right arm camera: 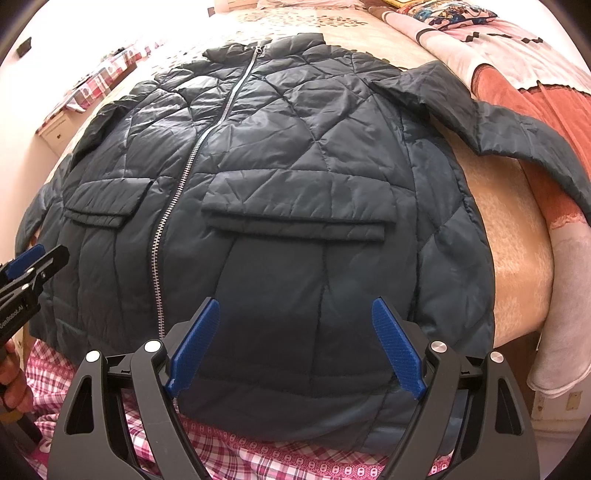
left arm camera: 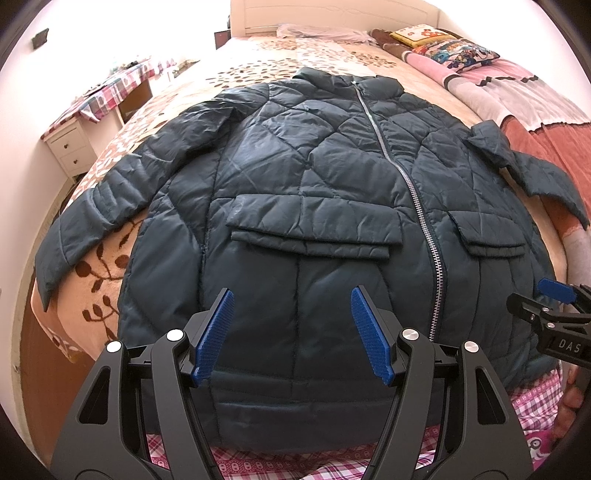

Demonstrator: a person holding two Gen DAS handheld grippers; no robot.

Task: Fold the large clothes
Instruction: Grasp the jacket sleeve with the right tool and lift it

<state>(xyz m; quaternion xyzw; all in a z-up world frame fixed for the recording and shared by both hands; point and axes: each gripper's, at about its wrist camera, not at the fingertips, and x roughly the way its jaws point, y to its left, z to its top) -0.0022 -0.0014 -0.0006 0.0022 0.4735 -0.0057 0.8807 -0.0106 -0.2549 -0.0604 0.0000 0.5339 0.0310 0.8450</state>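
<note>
Bedroom, leaf-patterned peach bed (left arm camera: 110, 273), dark teal quilted zip-up jacket (left arm camera: 314, 177) flat (front up), collar toward headboard (left arm camera: 332, 14), hem nearest, both grippers' fingers released.

A leaf-patterned bedspread (left arm camera: 110, 155) covered the bed, with cartoon pillows (left arm camera: 443, 48) at 1 o'clock, a white nightstand (left arm camera: 70, 147) at 9, and a rust-red blanket (right arm camera: 546, 122) at 2.

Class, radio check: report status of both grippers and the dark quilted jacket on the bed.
Left gripper open, empty, above hem. Right gripper open, empty. Dark teal quilted zip-up jacket flat on floral bedspread, sleeves spread, unfolded. Nothing lying on it.
</note>
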